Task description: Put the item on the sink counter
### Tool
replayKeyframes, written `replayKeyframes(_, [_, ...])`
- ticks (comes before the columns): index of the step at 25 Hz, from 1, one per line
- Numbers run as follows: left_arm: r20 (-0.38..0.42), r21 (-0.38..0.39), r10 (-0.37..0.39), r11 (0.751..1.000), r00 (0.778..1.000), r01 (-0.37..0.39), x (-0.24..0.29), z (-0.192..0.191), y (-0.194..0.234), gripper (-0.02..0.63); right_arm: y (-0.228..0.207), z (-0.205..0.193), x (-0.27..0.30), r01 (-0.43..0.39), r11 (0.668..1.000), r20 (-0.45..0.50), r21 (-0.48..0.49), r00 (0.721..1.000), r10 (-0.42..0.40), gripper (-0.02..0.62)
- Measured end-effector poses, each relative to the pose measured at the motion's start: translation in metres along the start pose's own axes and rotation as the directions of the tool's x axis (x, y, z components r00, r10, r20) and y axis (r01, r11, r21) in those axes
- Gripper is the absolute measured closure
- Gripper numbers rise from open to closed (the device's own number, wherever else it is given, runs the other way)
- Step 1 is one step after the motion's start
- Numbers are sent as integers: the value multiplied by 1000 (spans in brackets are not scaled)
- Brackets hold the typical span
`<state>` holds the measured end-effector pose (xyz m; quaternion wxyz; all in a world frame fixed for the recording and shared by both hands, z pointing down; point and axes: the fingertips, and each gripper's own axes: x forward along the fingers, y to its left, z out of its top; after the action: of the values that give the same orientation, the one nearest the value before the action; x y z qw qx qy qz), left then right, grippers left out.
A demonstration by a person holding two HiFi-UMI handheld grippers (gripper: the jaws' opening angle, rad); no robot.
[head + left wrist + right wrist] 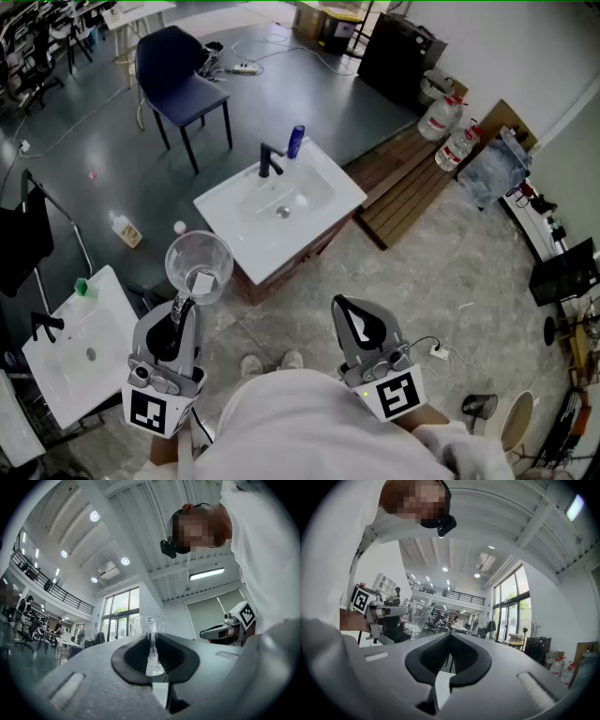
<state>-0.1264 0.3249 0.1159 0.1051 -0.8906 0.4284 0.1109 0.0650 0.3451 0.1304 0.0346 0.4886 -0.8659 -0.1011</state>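
Nearest, at the bottom of the head view, is the soft white fabric of the person's shirt (pixel 281 427); just ahead of it are two grey, matte plastic grippers, each bearing a cube with a black-and-white square marker. The left gripper (pixel 184 305) has its dark, ribbed jaws clenched on the thin wall of a clear glass cup (pixel 199 261). In the left gripper view the transparent wall (pixel 150 641) stands upright, pinched between the pads. The cup is round and wide-mouthed with a smooth shiny rim, and it is held in the air over the floor, short of the sink counter and apart from it. The right gripper (pixel 345 307) has its black jaws pressed together at the tips with nothing between them; the right gripper view shows an oval hollow behind the meeting tips (pixel 450 637), its inner faces ridged.

Below lies a pale, mottled tile floor (pixel 441 281). Beyond it is the sink counter (pixel 225 211), a glossy white rectangle with a shallow moulded basin and a small metal drain (pixel 282 213); a black angular faucet (pixel 270 161) stands at its far edge, and a blue cylindrical bottle (pixel 296 141) stands upright just beside that. To the right lies a slatted brown wooden platform (pixel 403 183); farther off, a dark blue chair (pixel 183 84) on thin legs stands on smooth grey flooring.
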Motion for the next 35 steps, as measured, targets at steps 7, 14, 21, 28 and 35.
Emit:
replayKeyframes(7, [23,-9,-5,1000,1000,5,-1,1,6,588,4,-2,5,4,1000,-8,-3,1000,-4,591])
replayKeyframes(14, [10,-22,-1,1000,1000,1,2,-7,15,588,3,-5,14,17,1000,-10,-9,1000,-17,591])
replayKeyframes(21, [-6,-43,0,999,1000,-1,12,-25,29,588,-5,-13,29,69,998,-4,-5,998,-69,591])
replayKeyframes(28, [9,-65,-14,998,1000,14,24,-46,49,588,-3,-20,50,102,994,1,-26,995,-102,591])
replayKeyframes(35, [10,-86,-35,996,999,36,42,-63,62,588,-14,-28,64,153,988,-2,-22,988,-153,591])
